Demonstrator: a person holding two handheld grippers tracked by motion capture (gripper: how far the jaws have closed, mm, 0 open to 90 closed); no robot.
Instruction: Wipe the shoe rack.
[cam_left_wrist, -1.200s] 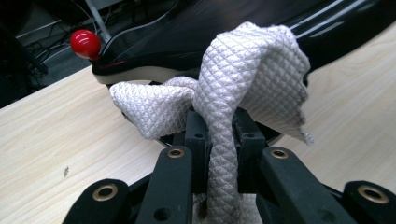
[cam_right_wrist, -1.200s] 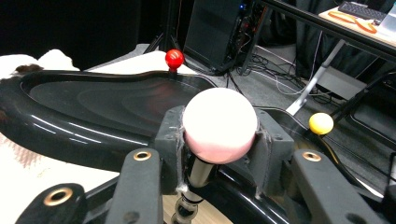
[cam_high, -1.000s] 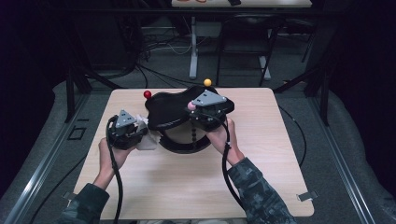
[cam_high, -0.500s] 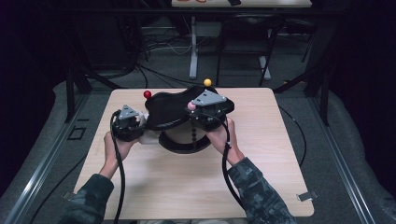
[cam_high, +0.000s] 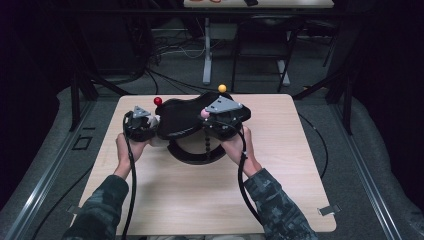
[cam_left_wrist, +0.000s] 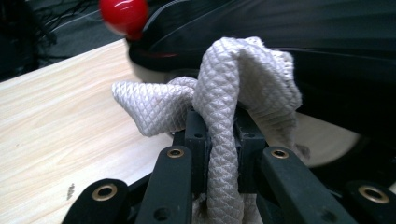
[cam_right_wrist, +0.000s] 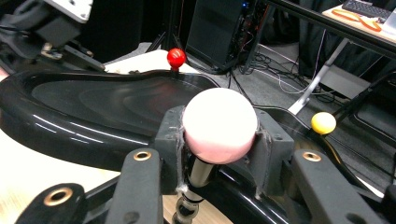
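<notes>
A glossy black curved tray rests on a black ring base in the middle of the wooden table. It carries a red ball, a yellow ball and a pink ball on stems. My left gripper is shut on a white textured cloth, held against the tray's left edge below the red ball. At the tray's right side my right gripper is shut on the pink ball.
Bare table lies in front of both forearms and to the right of the tray. Cables trail from both grippers toward the near edge. Beyond the far edge stand table legs, floor cables and dark stands.
My left gripper has moved right and slightly forward with the cloth, from beside the tray to against its left edge. The right gripper has stayed on the pink ball.
</notes>
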